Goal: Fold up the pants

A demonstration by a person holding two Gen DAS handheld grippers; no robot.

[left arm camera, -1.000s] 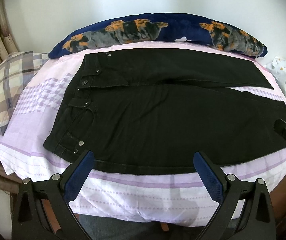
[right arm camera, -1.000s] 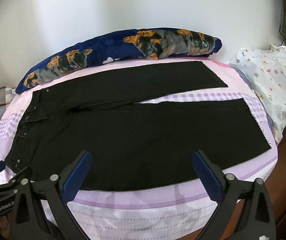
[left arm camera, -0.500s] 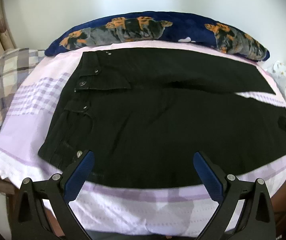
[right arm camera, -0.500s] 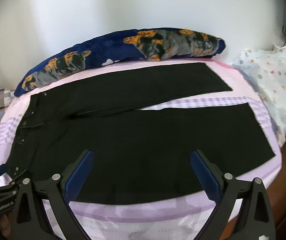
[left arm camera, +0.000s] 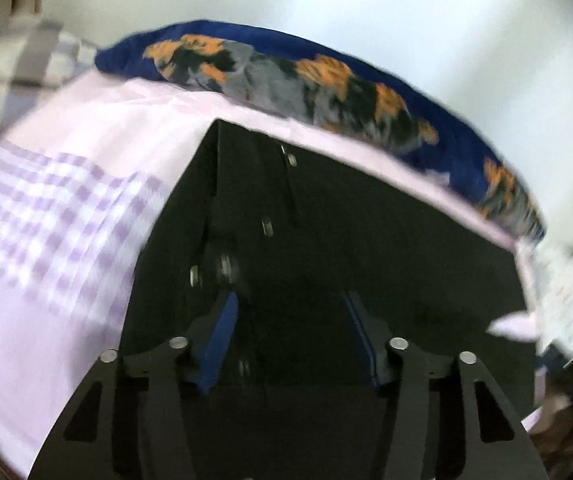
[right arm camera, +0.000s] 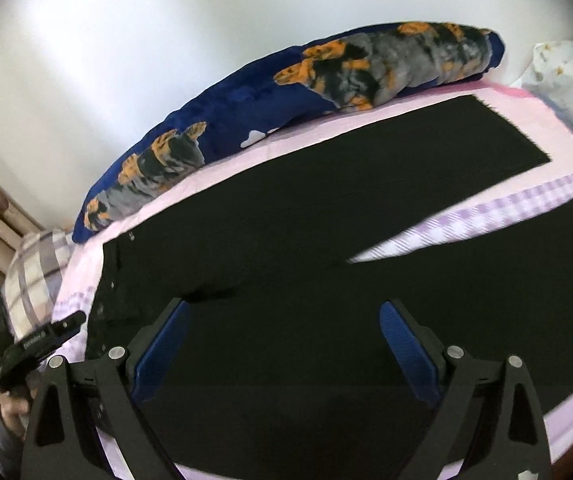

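Black pants lie flat on a lilac sheet, waistband at the left, two legs spread to the right with a gap of sheet between them. In the left wrist view the pants' waist with its metal buttons fills the middle. My left gripper is low over the waist near the buttons, jaws partly closed with a gap between the blue pads. It also shows in the right wrist view at the far left. My right gripper is open over the near leg.
A navy pillow with orange and grey print lies along the back by the white wall. A plaid pillow is at the left. A white spotted cloth is at the right. The lilac sheet covers the bed.
Both grippers have moved forward and down onto the pants. The left one has narrowed its jaws and swung over the waistband. The right one stays wide open.
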